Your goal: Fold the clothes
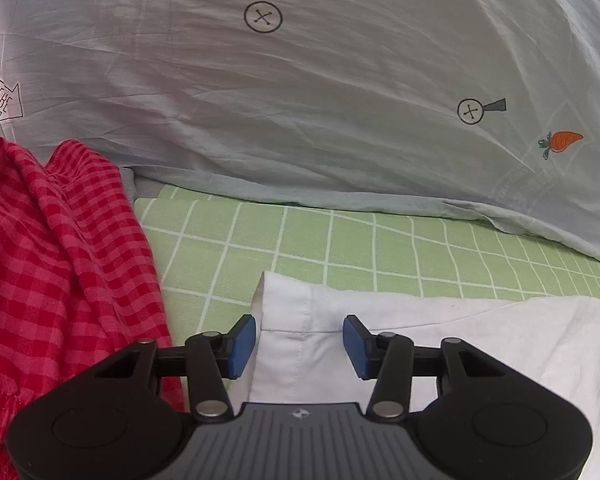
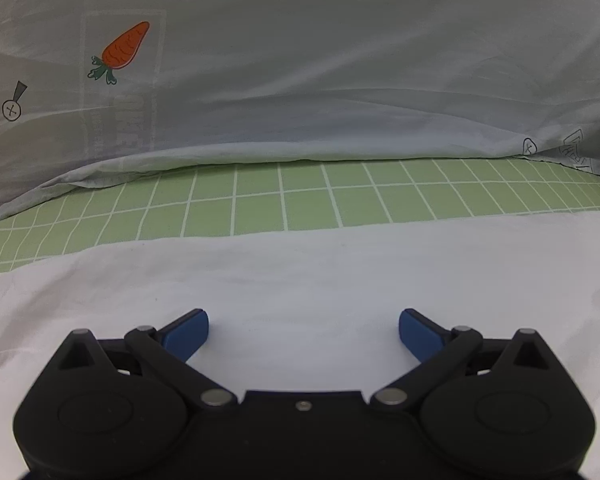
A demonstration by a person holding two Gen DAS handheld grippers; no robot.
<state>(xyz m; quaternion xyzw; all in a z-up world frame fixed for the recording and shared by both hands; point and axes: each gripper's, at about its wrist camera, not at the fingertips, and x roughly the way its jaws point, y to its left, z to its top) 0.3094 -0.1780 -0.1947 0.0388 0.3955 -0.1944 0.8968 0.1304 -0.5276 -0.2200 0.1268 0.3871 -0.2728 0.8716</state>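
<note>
A white garment point(image 1: 440, 332) lies flat on the green checked sheet point(image 1: 300, 240). Its hemmed corner sits between the blue pads of my left gripper point(image 1: 299, 346), which is open, with the pads apart on either side of the hem. A red checked garment point(image 1: 52, 264) is bunched up to the left of that gripper. In the right wrist view the same white garment point(image 2: 300, 276) spreads wide under my right gripper point(image 2: 304, 334), which stands wide open with nothing between its fingers.
A large pale blue pillow point(image 1: 300, 92) printed with button marks and a carrot point(image 1: 562, 142) lies across the far side; in the right wrist view the pillow point(image 2: 340, 80) also fills the background. The green sheet point(image 2: 300, 196) shows as a strip between pillow and white garment.
</note>
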